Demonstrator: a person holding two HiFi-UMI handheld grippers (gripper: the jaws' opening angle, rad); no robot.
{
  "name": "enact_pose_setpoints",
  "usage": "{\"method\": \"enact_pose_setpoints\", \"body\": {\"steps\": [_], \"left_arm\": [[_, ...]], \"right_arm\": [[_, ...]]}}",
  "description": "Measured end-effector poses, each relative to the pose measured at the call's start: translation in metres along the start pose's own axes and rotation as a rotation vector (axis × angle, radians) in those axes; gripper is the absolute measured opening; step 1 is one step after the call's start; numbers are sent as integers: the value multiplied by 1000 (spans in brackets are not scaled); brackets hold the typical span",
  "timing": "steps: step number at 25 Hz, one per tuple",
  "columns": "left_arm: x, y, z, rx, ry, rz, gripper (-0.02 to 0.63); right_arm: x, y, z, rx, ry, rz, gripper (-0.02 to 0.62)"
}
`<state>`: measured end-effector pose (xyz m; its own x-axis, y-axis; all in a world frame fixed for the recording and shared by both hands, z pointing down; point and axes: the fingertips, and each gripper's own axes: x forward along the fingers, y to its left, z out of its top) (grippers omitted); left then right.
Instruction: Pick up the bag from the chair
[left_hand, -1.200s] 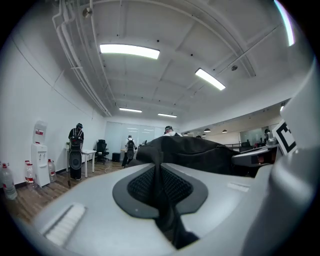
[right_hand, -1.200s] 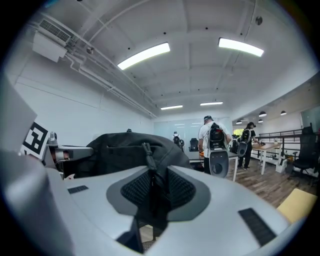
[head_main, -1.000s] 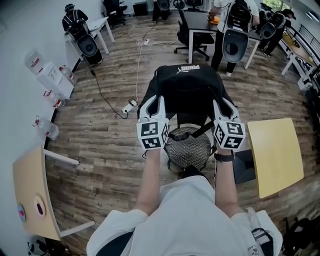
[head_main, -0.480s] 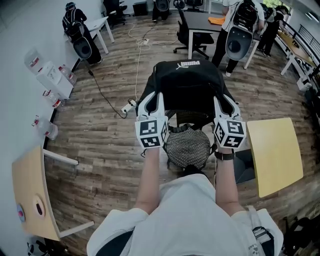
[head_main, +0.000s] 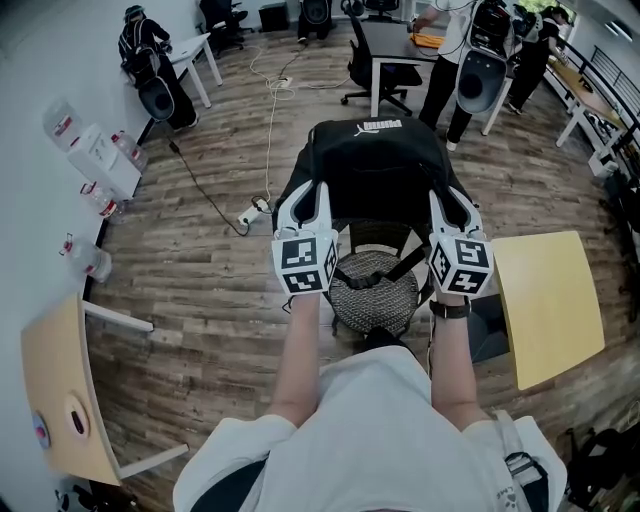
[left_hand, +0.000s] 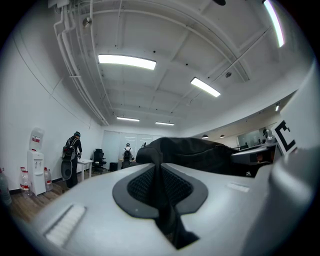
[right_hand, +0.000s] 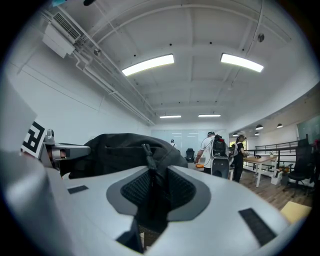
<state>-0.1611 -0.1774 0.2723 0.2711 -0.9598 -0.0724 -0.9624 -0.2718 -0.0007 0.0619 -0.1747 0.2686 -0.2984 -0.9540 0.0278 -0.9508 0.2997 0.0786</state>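
Gripper by gripper, the head view shows the left gripper (head_main: 306, 196) and the right gripper (head_main: 447, 200) held level, one at each side of the black bag (head_main: 375, 170). The bag hangs between them, above and beyond the round woven seat of the chair (head_main: 375, 298). A loose strap (head_main: 397, 266) trails from the bag across that seat. Whether the bag's underside is fully clear of the chair cannot be told from here.

In the left gripper view, the jaws are almost together and pinch a thin fold of the bag's black fabric, with the bag's bulk (left_hand: 200, 154) bulging just past the tips.

In the right gripper view, the jaws stand a little wider and clamp a thicker bunch of fabric beside a zipper pull (right_hand: 146, 149).

Both grips are on soft cloth rather than a handle, so my guess is that the weight could drag the fabric out of the pads, most likely on the thinner left pinch. The bag would then swing or drop. The dangling strap could also catch on the woven seat and tug the chair as the bag rises.
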Motion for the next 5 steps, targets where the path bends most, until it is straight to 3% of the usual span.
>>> {"method": "enact_pose_setpoints", "body": {"steps": [5], "left_arm": [[-1,-4,2,0,-9,-10,37]], "right_arm": [[-3,-2,2,0,-5,-12,103]]}}
